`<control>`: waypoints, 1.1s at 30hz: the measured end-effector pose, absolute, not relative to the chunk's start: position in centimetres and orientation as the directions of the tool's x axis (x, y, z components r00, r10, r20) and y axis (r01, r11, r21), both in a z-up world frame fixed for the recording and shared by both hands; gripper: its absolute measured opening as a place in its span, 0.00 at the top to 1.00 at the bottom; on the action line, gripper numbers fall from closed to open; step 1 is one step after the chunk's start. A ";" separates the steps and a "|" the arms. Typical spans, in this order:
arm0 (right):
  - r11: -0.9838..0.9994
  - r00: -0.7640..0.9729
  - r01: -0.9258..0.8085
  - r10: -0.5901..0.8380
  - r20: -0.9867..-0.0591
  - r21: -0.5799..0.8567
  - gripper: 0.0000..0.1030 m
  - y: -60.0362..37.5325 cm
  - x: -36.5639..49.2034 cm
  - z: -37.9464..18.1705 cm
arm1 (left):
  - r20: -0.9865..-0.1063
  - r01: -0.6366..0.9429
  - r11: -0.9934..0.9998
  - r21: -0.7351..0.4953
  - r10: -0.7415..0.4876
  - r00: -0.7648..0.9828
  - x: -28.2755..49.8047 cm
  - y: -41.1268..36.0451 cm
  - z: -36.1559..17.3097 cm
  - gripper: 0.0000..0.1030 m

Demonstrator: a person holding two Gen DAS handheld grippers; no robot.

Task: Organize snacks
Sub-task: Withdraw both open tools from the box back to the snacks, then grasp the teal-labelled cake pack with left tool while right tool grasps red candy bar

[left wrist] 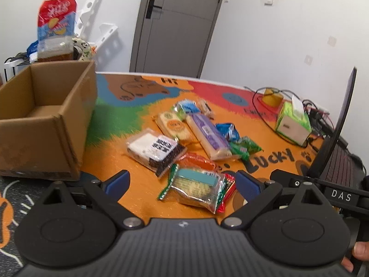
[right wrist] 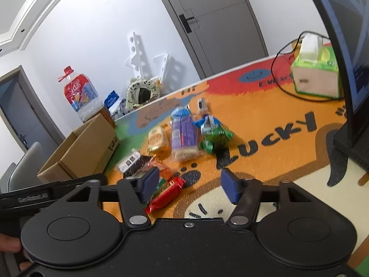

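Several wrapped snacks lie in a loose pile on the colourful mat [left wrist: 138, 184]. Nearest is a clear pack with a teal label [left wrist: 198, 187], lying between the pads of my left gripper [left wrist: 182, 182], which is open and not touching it. Behind it lie a black-and-white pack [left wrist: 159, 150], a long purple pack [left wrist: 208, 136] and a green pack [left wrist: 244, 147]. An open cardboard box [left wrist: 41, 136] stands empty at the left. My right gripper [right wrist: 190, 185] is open over bare mat. A red bar [right wrist: 166, 196] lies just by its left pad [right wrist: 150, 182].
A laptop [left wrist: 334, 138] stands open at the right edge, with a green tissue box [left wrist: 293, 124], a yellow tape roll [left wrist: 273, 97] and black cables beside it. A bagged loaf [left wrist: 56, 23] rises behind the box. A grey door [left wrist: 175, 23] is at the back.
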State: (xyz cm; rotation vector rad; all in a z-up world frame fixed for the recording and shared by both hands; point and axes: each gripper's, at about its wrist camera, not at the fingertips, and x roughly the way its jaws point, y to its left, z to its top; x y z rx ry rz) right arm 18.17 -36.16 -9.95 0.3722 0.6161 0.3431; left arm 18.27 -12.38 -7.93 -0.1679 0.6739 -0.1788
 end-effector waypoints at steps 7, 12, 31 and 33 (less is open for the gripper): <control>0.868 0.739 -0.207 0.441 -0.509 0.452 0.66 -35.9 18.6 -11.0 | -0.635 0.133 0.970 -0.204 -0.235 0.736 19.8 -13.4 -9.7 0.05; 0.859 0.719 -0.215 0.461 -0.520 0.465 0.70 -35.6 19.0 -11.6 | -0.651 0.144 0.974 -0.177 -0.225 0.725 20.9 -14.1 -10.9 0.05; 0.848 0.672 -0.244 0.498 -0.548 0.471 0.70 -33.2 20.0 -12.6 | -0.637 0.173 0.960 -0.222 -0.277 0.719 20.9 -12.6 -12.0 0.47; 0.847 0.669 -0.245 0.500 -0.550 0.471 0.70 -32.8 20.0 -12.6 | -0.638 0.170 0.960 -0.224 -0.276 0.719 20.6 -12.2 -12.0 0.48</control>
